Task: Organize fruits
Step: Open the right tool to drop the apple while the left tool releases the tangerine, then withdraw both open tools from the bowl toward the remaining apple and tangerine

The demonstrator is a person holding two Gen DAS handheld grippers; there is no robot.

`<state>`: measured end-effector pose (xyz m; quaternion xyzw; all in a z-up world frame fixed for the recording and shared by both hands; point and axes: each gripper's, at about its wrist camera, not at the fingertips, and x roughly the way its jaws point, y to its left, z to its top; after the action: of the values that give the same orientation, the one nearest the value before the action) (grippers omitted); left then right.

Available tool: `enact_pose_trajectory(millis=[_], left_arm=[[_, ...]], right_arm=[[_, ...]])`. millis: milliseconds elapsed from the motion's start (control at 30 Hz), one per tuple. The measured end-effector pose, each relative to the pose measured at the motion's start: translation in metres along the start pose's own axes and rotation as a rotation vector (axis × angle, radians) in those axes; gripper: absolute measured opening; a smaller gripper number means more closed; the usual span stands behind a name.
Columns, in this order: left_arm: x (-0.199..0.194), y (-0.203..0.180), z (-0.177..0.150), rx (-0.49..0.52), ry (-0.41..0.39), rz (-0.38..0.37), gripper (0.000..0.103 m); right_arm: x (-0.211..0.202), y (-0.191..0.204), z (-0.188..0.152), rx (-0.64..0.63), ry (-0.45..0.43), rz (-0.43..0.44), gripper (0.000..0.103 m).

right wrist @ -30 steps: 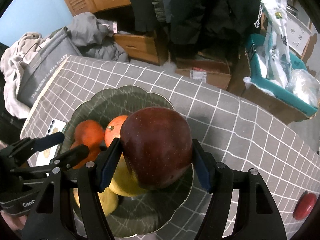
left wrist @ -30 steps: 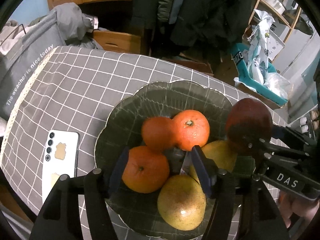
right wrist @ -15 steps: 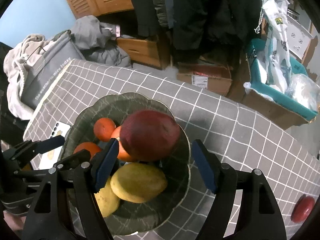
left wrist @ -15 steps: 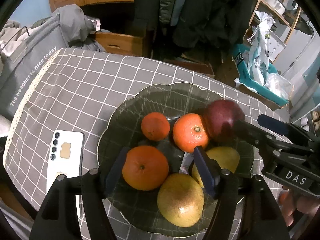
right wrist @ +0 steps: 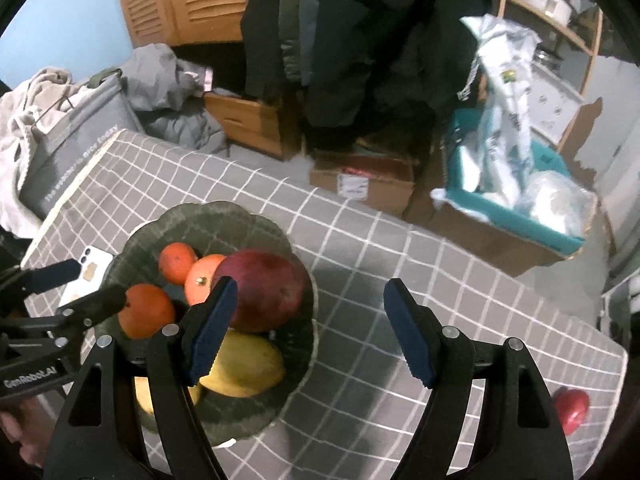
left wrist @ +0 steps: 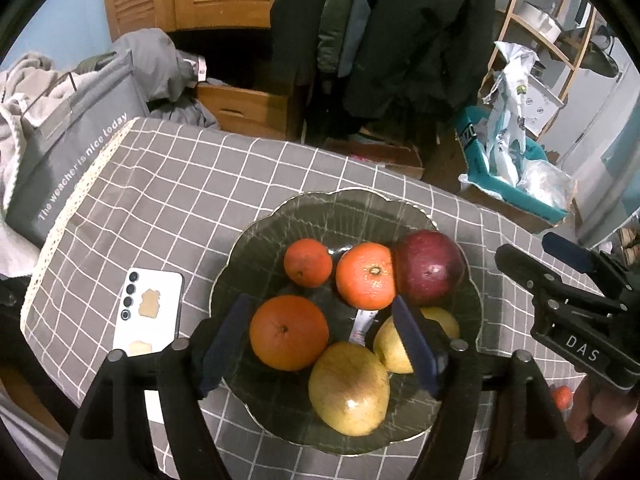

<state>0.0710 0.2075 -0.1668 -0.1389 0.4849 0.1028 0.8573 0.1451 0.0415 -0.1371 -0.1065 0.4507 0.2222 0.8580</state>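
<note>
- Plate (left wrist: 256,248): holds three oranges, yellow pears and red apple (left wrist: 430,266), apple at its right rim.
- Left gripper (left wrist: 324,340): jaws just opening, spread, nothing pinched.
- Right gripper (right wrist: 308,334): spread, empty, beside plate.
- Step: release done, judged.
- Next: likely red fruit (right wrist: 572,410) lying on tablecloth (right wrist: 400,280).

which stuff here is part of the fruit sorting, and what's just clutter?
Job:
- dark glass plate
- red apple, three oranges, yellow fruits, all in the plate
- red fruit lying loose on the tablecloth

Clutter:
- white phone
- grey bag
- teal box
- hanging coats
</note>
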Motion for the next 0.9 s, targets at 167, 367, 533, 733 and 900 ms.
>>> enact_pose_trajectory(millis=[167, 367, 533, 733, 900], left_arm=[[-0.016, -0.01, -0.002, 0.022, -0.029, -0.009, 0.08], [-0.033, -0.028, -0.005, 0.054, -0.055, -0.024, 0.08], [-0.048, -0.045, -0.008, 0.088, -0.079, -0.036, 0.086], [-0.067, -0.069, -0.014, 0.141, -0.116, -0.05, 0.086], [-0.077, -0.084, -0.018, 0.17, -0.13, -0.06, 0.086]], right_arm=[[-0.02, -0.007, -0.003, 0.002, -0.032, -0.043, 0.079], [-0.047, -0.021, -0.01, 0.018, -0.063, -0.083, 0.079], [-0.07, -0.038, -0.017, 0.055, -0.085, -0.107, 0.079], [-0.1, -0.058, -0.028, 0.084, -0.118, -0.137, 0.079], [-0.123, -0.073, -0.039, 0.105, -0.135, -0.164, 0.079]])
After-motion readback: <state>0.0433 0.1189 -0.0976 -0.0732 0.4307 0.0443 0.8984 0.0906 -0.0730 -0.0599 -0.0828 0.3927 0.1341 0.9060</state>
